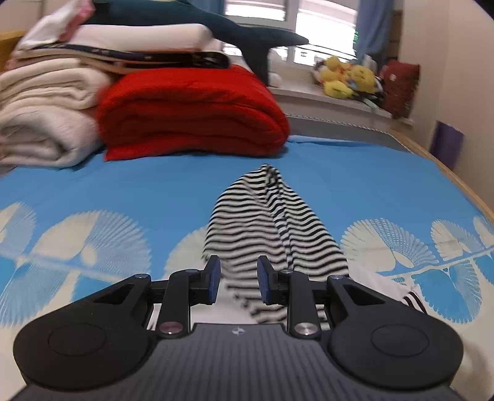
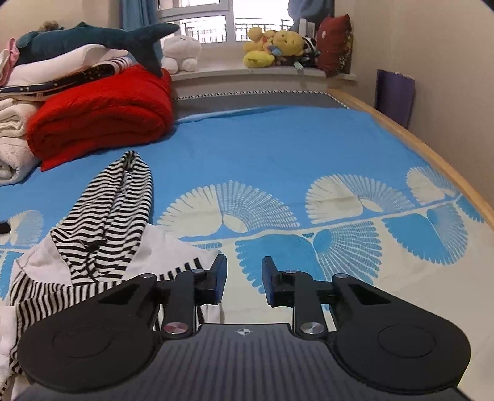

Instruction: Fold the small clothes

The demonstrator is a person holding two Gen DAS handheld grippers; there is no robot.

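Observation:
A small black-and-white striped garment (image 1: 262, 222) with white parts lies crumpled on the blue patterned bed sheet (image 1: 139, 185). In the left wrist view my left gripper (image 1: 238, 271) is open, just above the garment's near end, with striped cloth showing between the fingers. In the right wrist view the garment (image 2: 105, 222) lies to the left. My right gripper (image 2: 244, 274) is open and empty over the sheet (image 2: 278, 154), its left finger (image 2: 219, 277) beside the garment's white edge.
A folded red blanket (image 1: 191, 114) and cream blankets (image 1: 40, 117) are stacked at the far left of the bed, with a plush shark (image 1: 216, 24) on top. Yellow plush toys (image 2: 271, 46) sit on the windowsill. The wooden bed edge (image 2: 432, 154) runs along the right.

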